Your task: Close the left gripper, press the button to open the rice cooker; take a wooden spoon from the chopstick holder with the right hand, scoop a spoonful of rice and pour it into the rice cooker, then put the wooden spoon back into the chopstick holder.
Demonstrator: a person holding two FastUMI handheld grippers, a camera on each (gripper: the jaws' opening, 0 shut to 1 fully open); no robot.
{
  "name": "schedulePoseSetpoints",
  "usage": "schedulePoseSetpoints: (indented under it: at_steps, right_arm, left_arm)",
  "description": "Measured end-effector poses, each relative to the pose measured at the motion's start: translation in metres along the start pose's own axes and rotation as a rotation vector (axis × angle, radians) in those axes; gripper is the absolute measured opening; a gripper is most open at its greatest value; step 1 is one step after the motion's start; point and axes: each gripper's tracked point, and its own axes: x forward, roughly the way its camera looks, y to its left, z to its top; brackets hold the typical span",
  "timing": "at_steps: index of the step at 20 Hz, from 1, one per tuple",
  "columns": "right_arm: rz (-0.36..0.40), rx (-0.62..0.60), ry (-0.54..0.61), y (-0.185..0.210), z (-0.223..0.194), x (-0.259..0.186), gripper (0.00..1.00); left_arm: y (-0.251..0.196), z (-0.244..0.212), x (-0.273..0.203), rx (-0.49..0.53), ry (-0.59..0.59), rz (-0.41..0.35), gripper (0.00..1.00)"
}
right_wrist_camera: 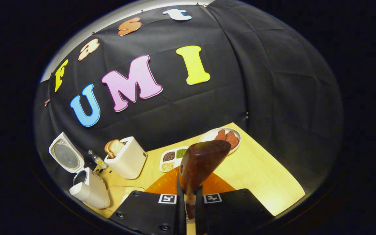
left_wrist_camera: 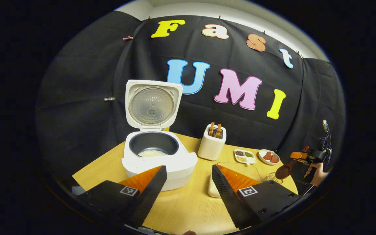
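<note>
The white rice cooker stands on the wooden table with its lid up, and a little white rice lies in the dark pot. My left gripper is open just in front of the cooker, holding nothing. A white chopstick holder with two wooden handles sticking out stands right of the cooker. At the far right, a hand holds my right gripper with the wooden spoon. In the right gripper view my right gripper is shut on the spoon's handle. The spoon's glossy brown bowl rises ahead with no rice visible on it.
A divided dish of grains and a plate of red pieces sit at the back right. A clear tray, a cream dish and a small wire rack lie by my left gripper's right finger. A small bottle stands between cooker and holder.
</note>
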Motion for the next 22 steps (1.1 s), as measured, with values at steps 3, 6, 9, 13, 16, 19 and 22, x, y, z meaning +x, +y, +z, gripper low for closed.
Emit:
schedulePoseSetpoints:
  at_steps: [3,6,9,13,16,19,22]
  right_arm:
    - [0.024,0.006,0.061,-0.007,-0.020,0.015,0.15]
    - [0.025,-0.005,0.096,-0.010,-0.041,0.028,0.15]
    - [0.002,0.034,0.124,-0.013,-0.058,0.035,0.15]
    - [-0.014,0.044,0.138,-0.017,-0.064,0.040,0.19]
    - [-0.055,0.003,0.112,-0.027,-0.057,0.031,0.49]
    - [-0.074,-0.145,0.056,-0.034,-0.042,0.007,1.00]
    - [-0.081,-0.282,-0.019,-0.033,-0.021,-0.029,0.99]
  left_arm:
    - [-0.011,0.003,-0.004,0.007,-0.004,0.032,0.96]
    - [-0.011,0.003,-0.005,0.026,-0.004,0.069,0.95]
    - [-0.007,0.007,-0.008,0.035,-0.008,0.095,0.96]
    - [0.003,0.017,-0.009,0.031,-0.026,0.132,0.96]
    - [0.017,0.041,-0.011,0.019,-0.071,0.173,0.96]
    - [0.037,0.082,-0.012,0.071,-0.142,0.234,0.95]
    - [0.050,0.126,-0.004,0.109,-0.181,0.242,0.96]
